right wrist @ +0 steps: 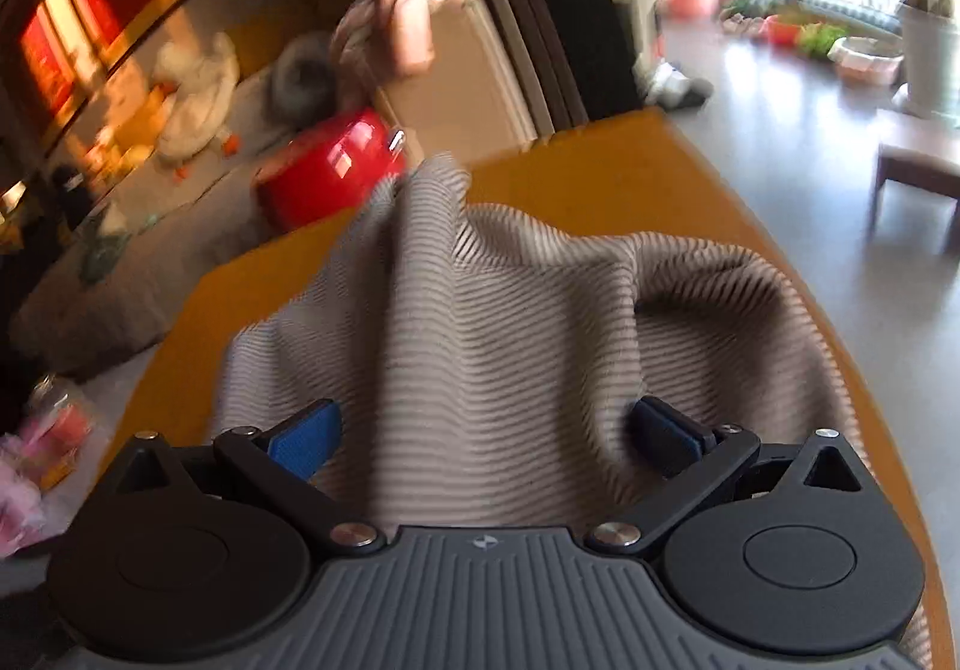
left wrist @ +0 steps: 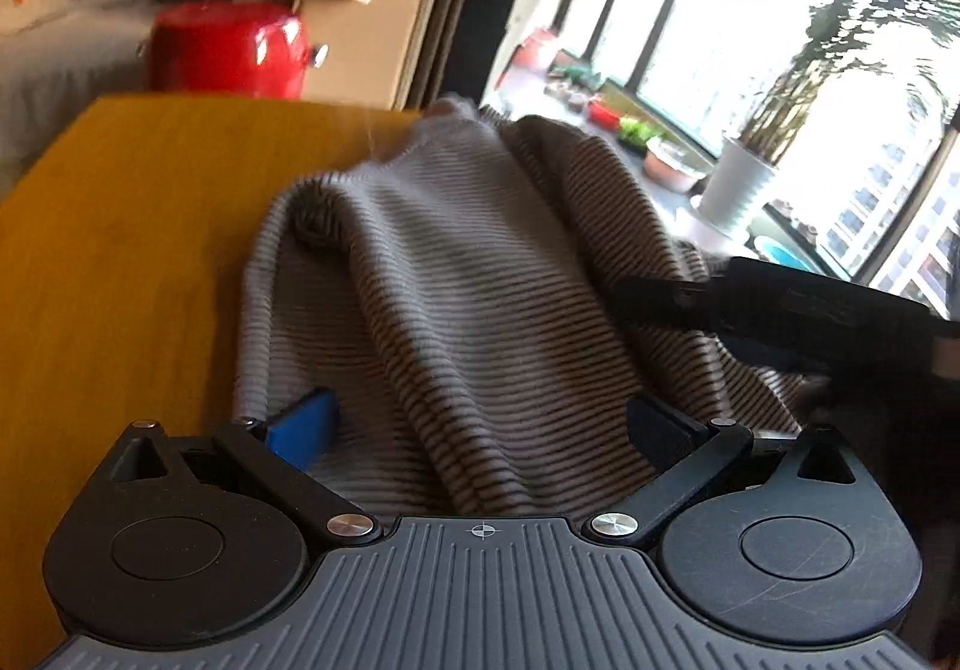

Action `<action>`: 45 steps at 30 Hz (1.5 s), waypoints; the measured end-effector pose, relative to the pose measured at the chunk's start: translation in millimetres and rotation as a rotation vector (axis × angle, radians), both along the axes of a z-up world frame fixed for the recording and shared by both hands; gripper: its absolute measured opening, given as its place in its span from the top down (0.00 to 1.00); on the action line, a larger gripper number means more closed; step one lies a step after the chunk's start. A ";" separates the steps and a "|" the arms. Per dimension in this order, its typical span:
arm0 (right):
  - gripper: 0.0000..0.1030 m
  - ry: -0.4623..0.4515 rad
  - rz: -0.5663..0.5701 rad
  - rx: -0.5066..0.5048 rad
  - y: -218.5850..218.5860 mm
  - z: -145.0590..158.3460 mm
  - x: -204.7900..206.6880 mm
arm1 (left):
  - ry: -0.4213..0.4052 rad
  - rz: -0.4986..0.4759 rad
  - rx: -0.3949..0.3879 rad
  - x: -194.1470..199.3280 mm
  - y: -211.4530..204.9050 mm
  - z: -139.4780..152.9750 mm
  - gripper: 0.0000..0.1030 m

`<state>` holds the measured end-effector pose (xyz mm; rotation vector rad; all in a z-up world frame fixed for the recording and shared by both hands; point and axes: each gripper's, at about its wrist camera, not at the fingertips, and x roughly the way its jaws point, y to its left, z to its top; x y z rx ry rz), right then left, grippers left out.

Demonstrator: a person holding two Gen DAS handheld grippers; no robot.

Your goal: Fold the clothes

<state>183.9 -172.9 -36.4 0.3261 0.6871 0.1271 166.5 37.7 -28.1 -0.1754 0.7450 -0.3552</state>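
A grey-and-brown striped knit garment (left wrist: 456,298) lies bunched on the yellow-orange table (left wrist: 132,226). In the left wrist view my left gripper (left wrist: 480,430) is open, its blue pads (left wrist: 303,430) wide apart with cloth between them. The black body of the right gripper (left wrist: 780,310) reaches onto the garment from the right. In the right wrist view the garment (right wrist: 510,322) rises to a blurred peak at its far end. My right gripper (right wrist: 486,430) is open too, and folds of cloth lie between its fingers (right wrist: 666,430) over the table (right wrist: 600,172).
A red pot-like container (left wrist: 228,48) and a cardboard box (left wrist: 366,39) with pink cloth stand beyond the table's far edge. A window ledge holds plants and a white pot (left wrist: 735,184). A low stool (right wrist: 918,172) stands on the floor to the right.
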 end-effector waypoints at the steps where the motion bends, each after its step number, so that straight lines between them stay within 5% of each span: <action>1: 0.00 -0.001 -0.012 -0.021 6.8 -1.6 0.0 | -0.007 -0.018 -0.003 -2.2 2.8 -1.1 0.00; 6: 0.00 -0.019 0.088 -0.019 40.0 -5.9 -23.7 | -0.013 -0.013 0.003 -26.6 36.2 -4.5 0.00; 15: 0.00 0.030 0.283 -0.013 60.8 3.9 -90.0 | 0.142 -0.030 -0.197 -84.1 118.8 3.8 0.00; 20: 0.00 0.029 0.294 -0.120 69.1 15.9 -103.4 | 0.068 -0.022 -0.094 -83.9 117.5 8.6 0.00; 24: 0.02 -0.131 0.258 -0.324 78.9 40.5 -107.0 | -0.019 0.016 0.013 -77.8 111.1 16.6 0.00; 27: 0.26 -0.223 0.252 -0.405 92.6 58.3 -101.0 | -0.004 0.073 0.002 -73.5 120.1 21.8 0.00; 34: 0.26 -0.113 0.277 -0.381 119.5 41.3 -45.9 | 0.038 0.193 0.059 -51.5 130.5 34.8 0.00; 35: 0.38 -0.084 0.291 -0.368 120.8 35.3 -39.1 | 0.040 0.190 0.065 -47.5 127.9 37.6 0.00; 36: 0.70 -0.064 0.318 -0.342 119.2 31.1 -36.1 | 0.040 0.188 0.070 -44.0 125.4 40.2 0.00; 38: 0.91 -0.048 0.354 -0.290 110.3 33.2 -32.5 | 0.035 0.180 0.078 -38.8 120.5 43.8 0.00; 45: 0.95 -0.206 0.134 -0.443 39.1 78.7 -3.8 | 0.033 0.142 0.097 -17.4 100.8 45.9 0.00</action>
